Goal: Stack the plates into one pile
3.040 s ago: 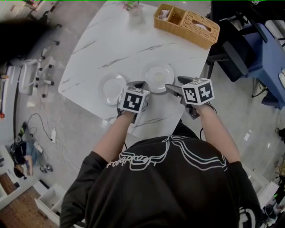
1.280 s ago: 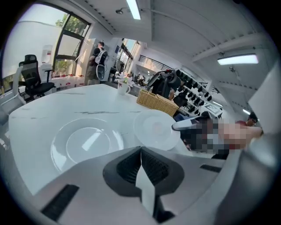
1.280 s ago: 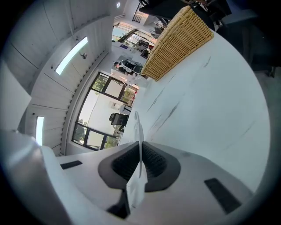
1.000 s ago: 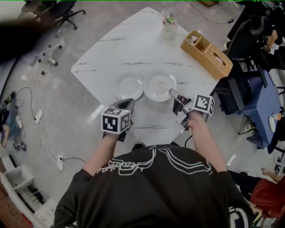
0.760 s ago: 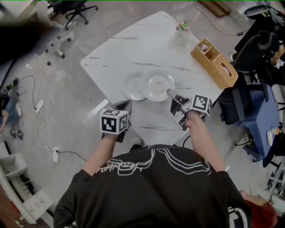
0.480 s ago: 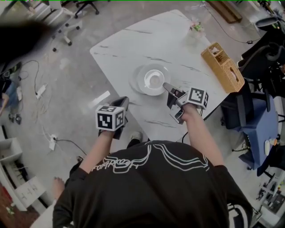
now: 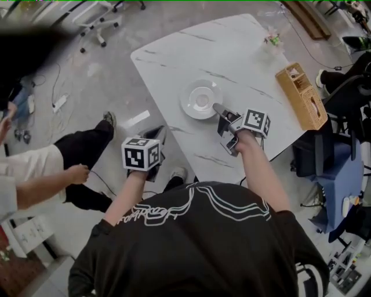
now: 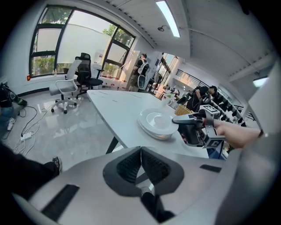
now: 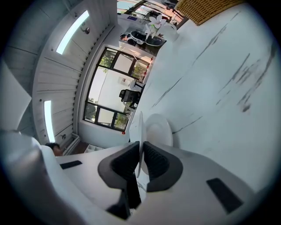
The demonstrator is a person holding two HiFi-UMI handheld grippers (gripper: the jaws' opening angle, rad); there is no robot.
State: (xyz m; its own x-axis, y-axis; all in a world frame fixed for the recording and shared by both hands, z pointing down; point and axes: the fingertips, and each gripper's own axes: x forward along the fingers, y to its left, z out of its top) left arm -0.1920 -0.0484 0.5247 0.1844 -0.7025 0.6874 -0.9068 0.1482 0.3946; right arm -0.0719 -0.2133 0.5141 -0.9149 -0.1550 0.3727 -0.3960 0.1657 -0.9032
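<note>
Two white plates [image 7: 200, 100] lie in one pile on the white marble table [image 7: 243, 52]. My right gripper [image 7: 216, 107] reaches the pile's near rim and is shut on the top plate's edge. In the right gripper view the thin rim [image 9: 139, 127] runs between the dark pads, with my right gripper [image 9: 140, 151] closed on it. My left gripper [image 7: 159, 130] hangs off the table's left edge, over the floor. It is shut with nothing in it, the pads meeting [image 8: 141, 154]. From there the pile [image 8: 157, 124] is seen ahead with the right gripper [image 8: 182, 119] at its rim.
A wicker basket [image 7: 302, 96] stands at the table's right edge and a small flower vase [image 7: 271, 39] at the far end. A person in a white sleeve and black trousers [image 7: 61, 168] stands on the floor at left. Office chairs [image 7: 107, 14] and a blue chair [image 7: 342, 174] surround the table.
The two plates lay side by side a second ago; the right one slid over the left and they now form one pile. The left gripper drew back off the table. A person came in at left.
</note>
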